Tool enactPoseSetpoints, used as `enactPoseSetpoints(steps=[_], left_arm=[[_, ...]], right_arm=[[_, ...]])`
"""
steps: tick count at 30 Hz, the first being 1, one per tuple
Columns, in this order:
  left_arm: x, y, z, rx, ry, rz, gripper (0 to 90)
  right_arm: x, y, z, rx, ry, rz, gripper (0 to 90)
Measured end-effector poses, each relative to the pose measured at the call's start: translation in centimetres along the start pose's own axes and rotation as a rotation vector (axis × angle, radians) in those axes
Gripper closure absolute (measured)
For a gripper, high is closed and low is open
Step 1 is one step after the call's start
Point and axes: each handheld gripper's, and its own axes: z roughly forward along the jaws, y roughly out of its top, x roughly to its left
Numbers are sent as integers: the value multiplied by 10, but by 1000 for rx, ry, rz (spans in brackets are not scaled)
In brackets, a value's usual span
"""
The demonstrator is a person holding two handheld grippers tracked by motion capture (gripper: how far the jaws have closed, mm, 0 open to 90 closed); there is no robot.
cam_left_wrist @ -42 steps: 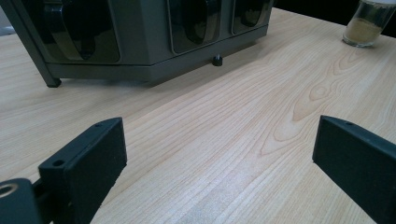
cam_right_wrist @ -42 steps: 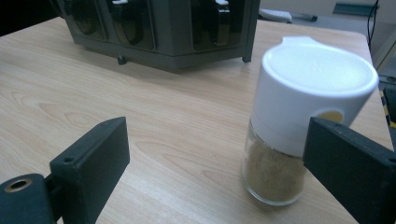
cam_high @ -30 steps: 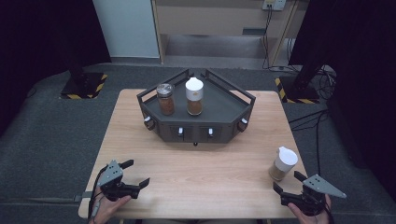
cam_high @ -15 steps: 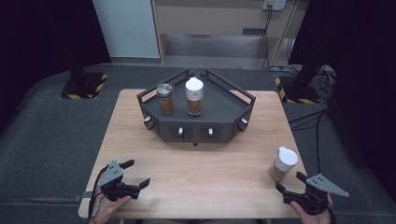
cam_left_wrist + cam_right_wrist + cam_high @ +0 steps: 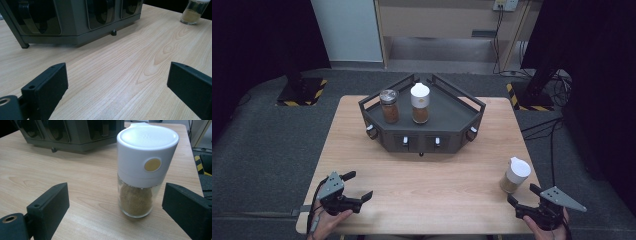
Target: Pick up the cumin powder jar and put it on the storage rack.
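The right gripper (image 5: 524, 200) hovered with jaws spread just short of the spice jar (image 5: 143, 170), which stood upright near the table's (image 5: 437, 180) right front edge. The reach looked underway; next the jaws needed to straddle and squeeze it. The left gripper (image 5: 357, 187) waited, spread and empty.

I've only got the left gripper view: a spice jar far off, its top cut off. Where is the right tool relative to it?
Observer: The right tool sits just short of the spice jar, open, its pads off the glass.
Operator: What closes the jar?
Observer: A white cap with a round yellow spot on its side.
Operator: Anything on top of the rack?
Observer: Two upright jars: a metal-lidded jar and a white-capped jar.
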Motion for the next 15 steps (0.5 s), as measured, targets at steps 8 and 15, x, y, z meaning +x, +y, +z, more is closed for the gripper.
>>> enactPoseSetpoints(steps=[8, 15], left_arm=[[-1, 1, 1, 8, 1, 3, 22], [-1, 1, 1, 8, 4, 2, 22]], right_arm=[[2, 2, -3, -21, -8, -3, 63], [1, 6, -4, -30, -15, 7, 51]])
